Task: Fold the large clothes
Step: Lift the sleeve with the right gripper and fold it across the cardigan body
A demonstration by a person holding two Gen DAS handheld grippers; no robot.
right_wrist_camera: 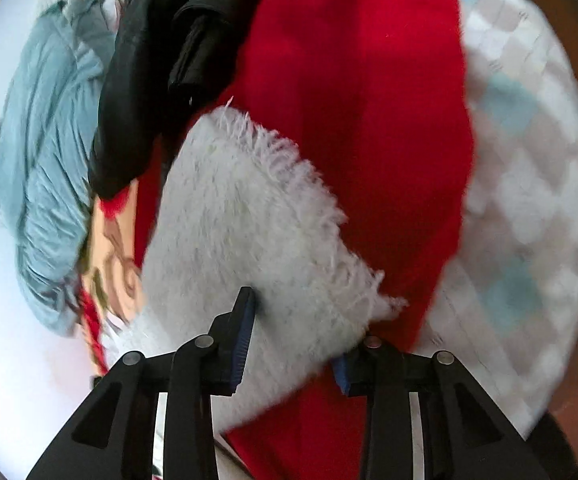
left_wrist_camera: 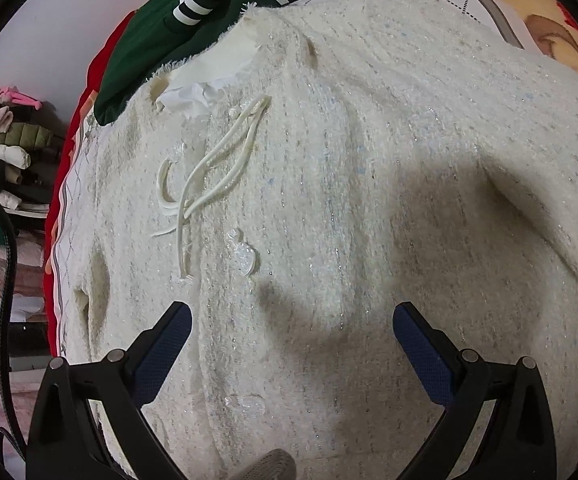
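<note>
While the left gripper (left_wrist_camera: 291,316) hangs over the cream jacket (left_wrist_camera: 369,160), we see its jaws spread wide, blue pads (left_wrist_camera: 161,356) well apart and pressing on nothing. The tweed lies flat below them, with a shadowed fold running between the two fingers. Farther out on the cloth we note clear buttons (left_wrist_camera: 245,256), then a loop of cream cord (left_wrist_camera: 217,164), then the frayed collar with its white lining (left_wrist_camera: 205,88). Beyond the collar lies a green garment (left_wrist_camera: 149,52) with black-and-white stripes, and the jacket rests on a quilted sheet (left_wrist_camera: 71,216) over a red cover (left_wrist_camera: 97,60). A pile of folded clothes (left_wrist_camera: 5,136) stands at the far left, off the bed.

In the right wrist view, the right gripper (right_wrist_camera: 295,332) has its jaws part closed with a fringed edge of the jacket (right_wrist_camera: 249,216) between them. The left pad (right_wrist_camera: 245,332) touches the cloth; the right pad (right_wrist_camera: 340,372) is mostly hidden beneath it, so we cannot tell whether the pinch is firm. Outward from the fringe we find the red cover (right_wrist_camera: 369,120), a black garment (right_wrist_camera: 157,60) at the upper left, a grey-blue garment (right_wrist_camera: 45,132) beyond it, and a checked quilt (right_wrist_camera: 529,200) to the right. This view is blurred.
</note>
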